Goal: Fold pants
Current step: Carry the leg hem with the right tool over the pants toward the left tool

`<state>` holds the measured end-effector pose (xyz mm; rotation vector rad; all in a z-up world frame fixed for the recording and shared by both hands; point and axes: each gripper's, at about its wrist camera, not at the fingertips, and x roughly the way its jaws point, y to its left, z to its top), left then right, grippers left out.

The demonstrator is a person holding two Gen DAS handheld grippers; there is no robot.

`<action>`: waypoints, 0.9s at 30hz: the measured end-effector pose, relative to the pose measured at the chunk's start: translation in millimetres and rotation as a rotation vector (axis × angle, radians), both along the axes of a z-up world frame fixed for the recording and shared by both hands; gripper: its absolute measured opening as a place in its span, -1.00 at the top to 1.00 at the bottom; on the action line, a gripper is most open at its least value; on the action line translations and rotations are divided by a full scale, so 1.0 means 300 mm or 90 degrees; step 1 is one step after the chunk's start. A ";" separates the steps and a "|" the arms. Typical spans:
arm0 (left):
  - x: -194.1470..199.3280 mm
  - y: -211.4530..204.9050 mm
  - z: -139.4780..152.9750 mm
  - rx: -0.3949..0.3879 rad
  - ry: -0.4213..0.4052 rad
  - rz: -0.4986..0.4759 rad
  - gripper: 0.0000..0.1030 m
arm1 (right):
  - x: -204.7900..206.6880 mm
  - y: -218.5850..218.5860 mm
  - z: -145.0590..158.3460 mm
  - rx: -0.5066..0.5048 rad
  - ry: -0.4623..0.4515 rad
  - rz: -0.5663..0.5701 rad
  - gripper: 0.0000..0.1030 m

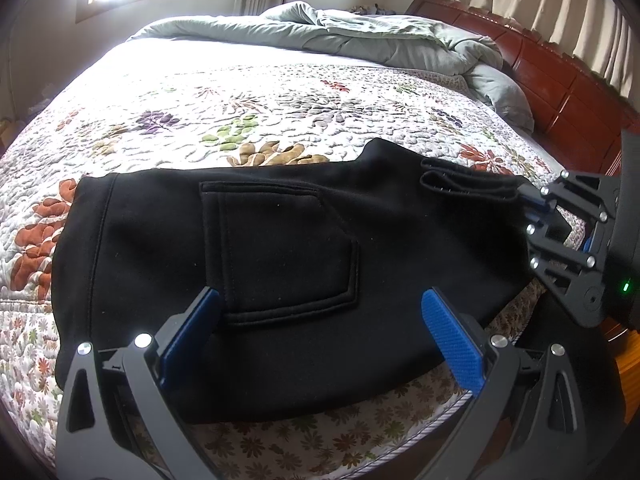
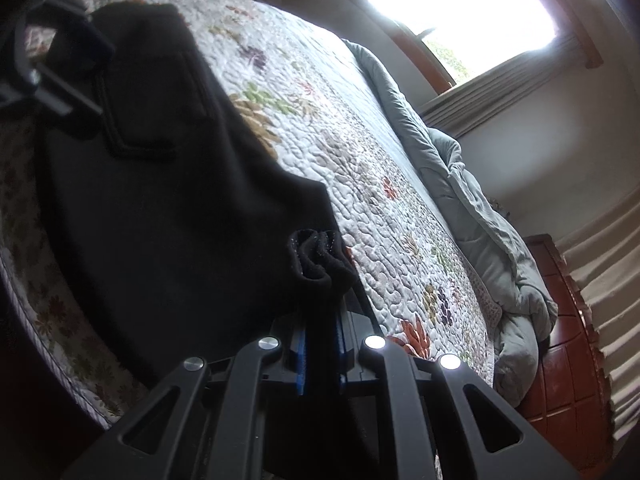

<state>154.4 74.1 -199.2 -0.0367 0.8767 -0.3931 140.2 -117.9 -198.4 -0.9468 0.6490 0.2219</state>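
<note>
Black pants (image 1: 280, 240) lie folded on the floral quilt (image 1: 240, 112), a back pocket (image 1: 280, 256) facing up. My left gripper (image 1: 320, 328) hovers open over their near edge, its blue pads (image 1: 452, 340) spread wide on either side of the pocket with nothing pinched. At the right end, my right gripper (image 1: 530, 210) is shut on the pants' bunched leg ends (image 1: 468, 184). In the right wrist view the black fabric (image 2: 320, 256) bulges out between the closed blue pads of the right gripper (image 2: 320, 344), and the pants (image 2: 160, 200) stretch away toward the left gripper (image 2: 60, 64).
A crumpled grey-green duvet (image 1: 360, 36) lies along the far side of the bed. A red-brown wooden headboard (image 1: 560, 92) stands at the right, with curtains behind it. The quilt's piped edge (image 1: 400, 440) runs just below the pants. A bright window (image 2: 460, 8) is beyond the bed.
</note>
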 end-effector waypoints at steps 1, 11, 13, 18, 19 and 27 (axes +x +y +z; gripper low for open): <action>0.000 0.000 0.000 -0.001 0.000 0.000 -0.94 | -0.005 0.003 -0.011 -0.007 0.000 0.003 0.79; 0.000 0.001 0.000 0.000 0.000 0.000 -0.94 | -0.019 -0.002 -0.049 0.003 0.041 0.015 0.71; 0.000 0.000 0.000 0.000 0.000 0.000 -0.94 | -0.022 -0.010 -0.049 0.034 0.099 0.032 0.56; 0.002 0.005 -0.008 0.001 0.001 0.001 -0.94 | 0.010 -0.105 0.049 0.206 0.209 0.005 0.22; 0.004 0.006 -0.009 0.000 0.001 0.001 -0.94 | 0.035 -0.135 0.069 0.249 0.226 -0.014 0.22; 0.003 0.002 -0.014 0.005 0.003 0.000 -0.94 | 0.117 -0.128 -0.007 0.272 0.297 -0.038 0.64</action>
